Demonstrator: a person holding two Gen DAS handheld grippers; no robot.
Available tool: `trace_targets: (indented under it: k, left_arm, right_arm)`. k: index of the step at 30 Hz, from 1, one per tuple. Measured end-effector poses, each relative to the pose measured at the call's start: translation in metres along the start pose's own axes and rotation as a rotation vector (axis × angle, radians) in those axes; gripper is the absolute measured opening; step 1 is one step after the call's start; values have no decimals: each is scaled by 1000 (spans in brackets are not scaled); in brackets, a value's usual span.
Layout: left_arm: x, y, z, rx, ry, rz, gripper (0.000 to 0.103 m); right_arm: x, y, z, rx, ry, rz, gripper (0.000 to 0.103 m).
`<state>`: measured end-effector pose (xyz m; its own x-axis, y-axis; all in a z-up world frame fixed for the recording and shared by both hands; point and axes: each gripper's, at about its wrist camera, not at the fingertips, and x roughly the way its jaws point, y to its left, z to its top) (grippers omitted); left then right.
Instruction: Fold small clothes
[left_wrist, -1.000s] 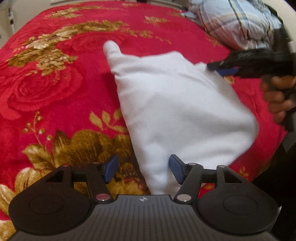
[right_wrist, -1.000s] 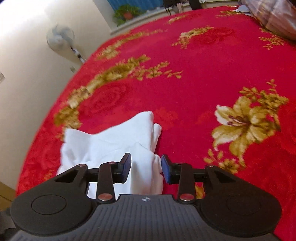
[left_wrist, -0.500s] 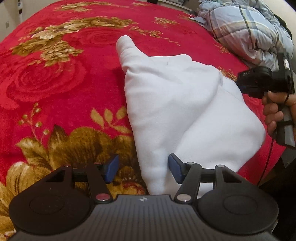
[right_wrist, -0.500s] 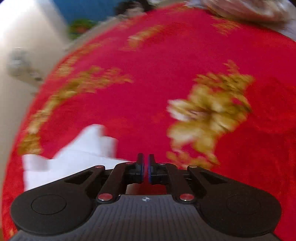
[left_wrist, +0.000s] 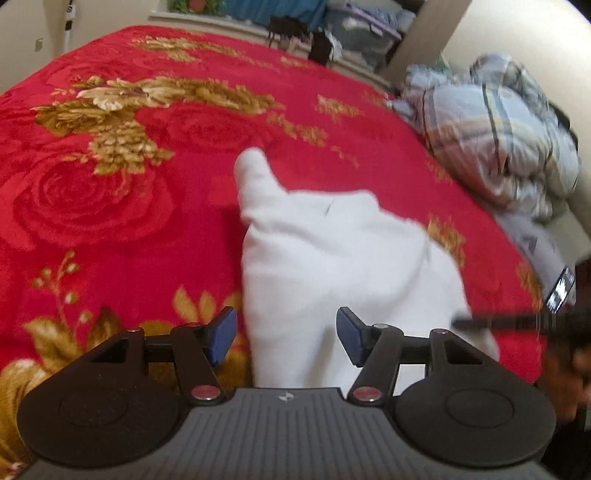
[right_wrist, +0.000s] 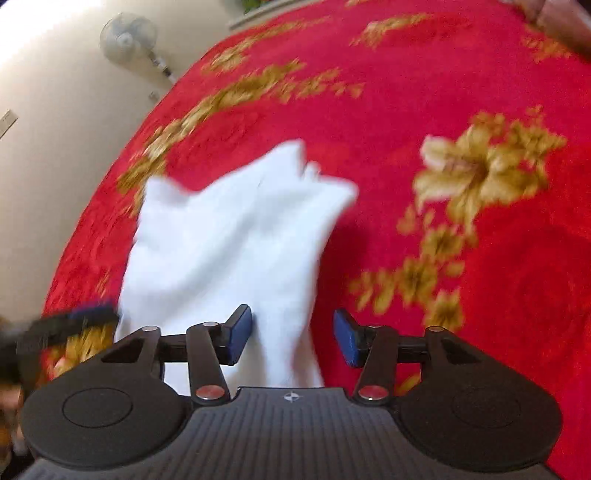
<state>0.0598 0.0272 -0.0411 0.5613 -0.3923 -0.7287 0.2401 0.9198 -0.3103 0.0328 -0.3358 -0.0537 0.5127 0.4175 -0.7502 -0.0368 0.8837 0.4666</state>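
A bed (left_wrist: 110, 206) under a red blanket (right_wrist: 424, 81) with gold flowers fills the room; a rumpled plaid quilt (left_wrist: 498, 147) is heaped at its far right edge, seen from the left side; a white garment (left_wrist: 332, 258) lies loosely folded on the blanket near the front edge; the left hand-held gripper (left_wrist: 282, 338) hovers spread above its near end, pinching nothing; the right hand-held gripper (right_wrist: 293, 338) is opening, cloth below between its jaws, pads clear of it.
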Motion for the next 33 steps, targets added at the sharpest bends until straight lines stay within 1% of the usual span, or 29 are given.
trace_targets:
  k: [1,2,4,5,7,8,9,10,11,12,13,14,15,17,19,20,22,24,26,27,28,29,30,31,33]
  left_arm:
    - [1,-1,2,-13,-22,-13,65]
    - [4,-1,5,-21,-31,-20,65]
    - [10,0,8,-33,-32,-16,65]
    - [16,-1,8,-29,-14,7,65]
    - [33,-1,7,4,59,72,67]
    - [37,1,6,0,74,94,70]
    - [37,2,7,-22,72,91,70]
    - [36,4,8,-42,73,82,69]
    - [34,5,10,-61,63,65,69]
    - [31,7,12,-73,48,48,69]
    - [30,9,13,-86,33,30,69]
    - [31,11,15,-101,34,11,69]
    - [33,16,15,-122,40,-9,69]
    - [41,27,16,-187,62,-48,70]
    - [48,33,13,-240,77,-81,70]
    - [52,38,15,-257,79,-96,70]
    - [58,41,16,-271,67,-117,70]
    - [63,42,16,-278,54,-133,70]
    - [68,40,16,-280,40,-142,68]
    - [69,38,16,-273,34,-134,66]
    - [69,35,16,-260,29,-122,57]
    - [68,33,17,-245,24,-112,45]
    - [64,29,19,-229,16,-108,37]
    - [59,26,22,-217,5,-113,35]
    - [42,16,31,-165,-42,-111,34]
  right_arm:
    - [-2,0,-5,-24,16,26,24]
    - [-3,0,-9,-45,27,41,17]
    - [-4,-4,-12,-57,34,47,14]
    - [-4,-9,-14,-46,42,44,14]
    - [6,-18,-11,-15,67,24,14]
    - [10,-20,-9,-14,71,27,15]
    - [11,-17,-8,-21,68,30,16]
    - [8,-14,-6,-31,55,29,21]
    - [5,-8,-3,-33,26,27,24]
    - [2,-6,2,-26,-14,27,36]
    - [-2,-5,8,-8,-64,36,53]
    - [-3,-5,13,15,-98,44,59]
    - [-1,-6,18,42,-121,49,63]
    - [16,-8,28,68,-109,41,63]
    - [33,-11,34,80,-76,5,63]
    - [41,-12,34,96,-62,-4,63]
    - [55,-14,36,127,-31,10,63]
    - [65,-13,34,125,-18,12,63]
    - [69,-8,31,117,-26,15,58]
    - [70,-5,31,114,-31,25,49]
    - [70,-4,31,113,-38,31,44]
    - [70,-1,32,109,-46,23,40]
    - [70,1,32,105,-51,26,33]
    - [69,2,33,107,-59,29,29]
    - [65,5,36,122,-89,43,27]
